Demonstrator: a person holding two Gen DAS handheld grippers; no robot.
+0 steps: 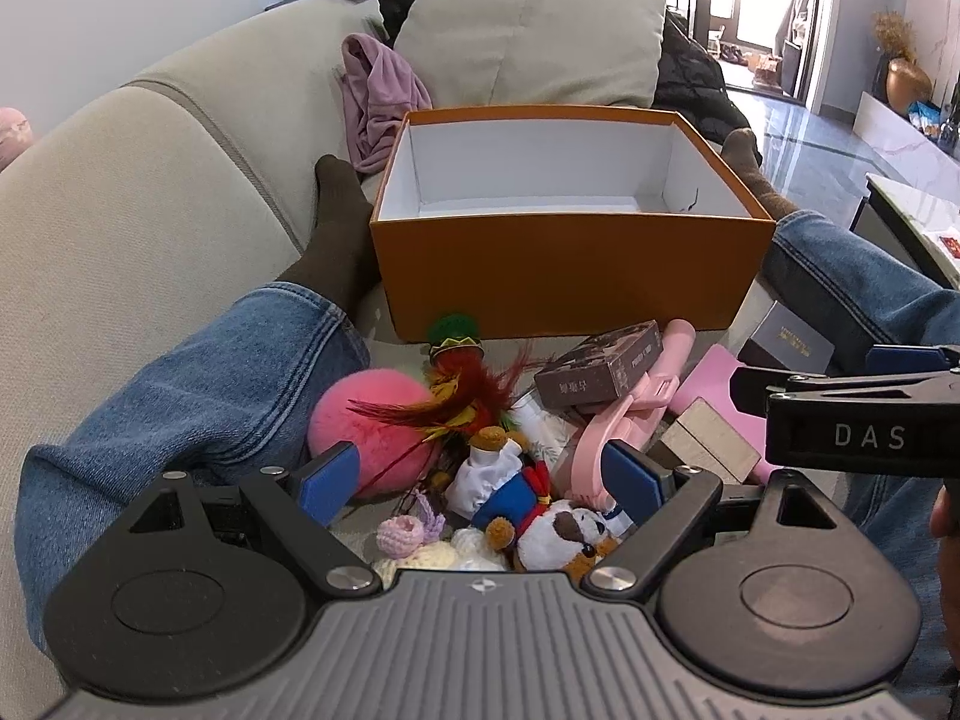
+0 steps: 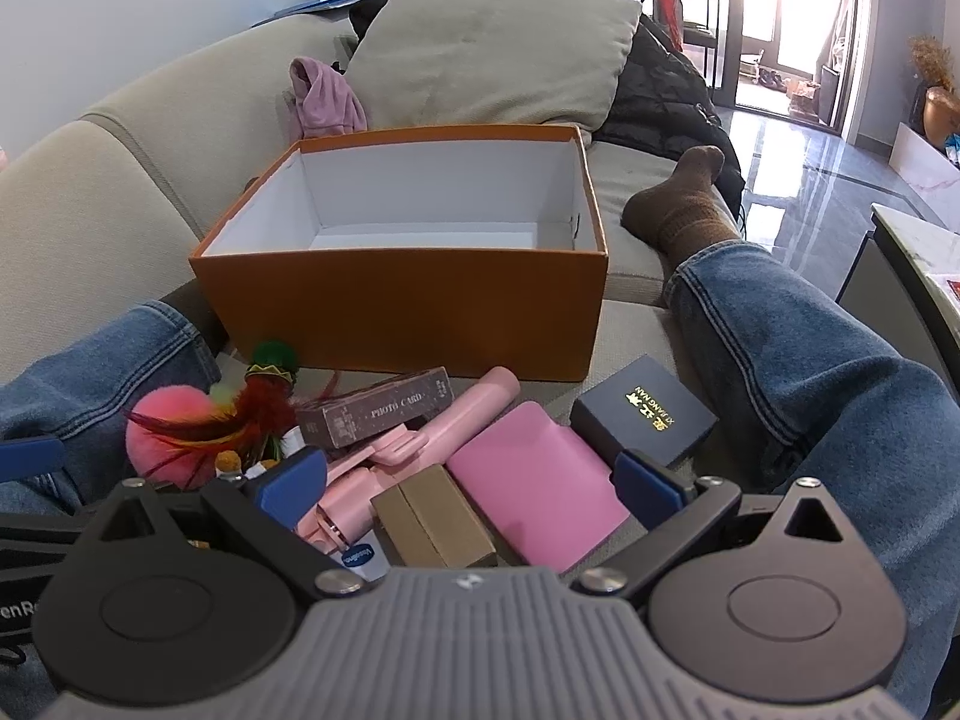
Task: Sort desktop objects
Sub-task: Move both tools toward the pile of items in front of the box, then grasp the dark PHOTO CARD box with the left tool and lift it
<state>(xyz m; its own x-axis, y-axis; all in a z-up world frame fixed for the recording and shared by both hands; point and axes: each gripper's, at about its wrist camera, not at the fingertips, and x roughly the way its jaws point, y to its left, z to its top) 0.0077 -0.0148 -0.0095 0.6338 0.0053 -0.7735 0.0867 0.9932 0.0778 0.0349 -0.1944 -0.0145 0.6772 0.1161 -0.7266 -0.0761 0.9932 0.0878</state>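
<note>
An empty orange box [image 1: 564, 270] with a white inside stands on the sofa between the person's legs; it also shows in the right wrist view [image 2: 408, 312]. In front of it lies a pile: a pink pompom [image 1: 366, 426], a feather toy [image 1: 456, 396], a plush bear [image 1: 558, 534], a photo card box [image 2: 372, 414], a pink selfie stick [image 2: 420, 444], a pink case [image 2: 534, 480], a tan box [image 2: 432, 522] and a navy box [image 2: 645, 414]. My left gripper [image 1: 480, 480] is open above the plush toys. My right gripper [image 2: 471, 480] is open above the tan box and pink case.
The person's jeans legs [image 2: 810, 372] flank the pile. A beige cushion [image 1: 528, 30] and a pink cloth [image 1: 378, 96] lie behind the box. The sofa back [image 1: 120, 192] rises at left. A table edge [image 2: 912, 258] is at right.
</note>
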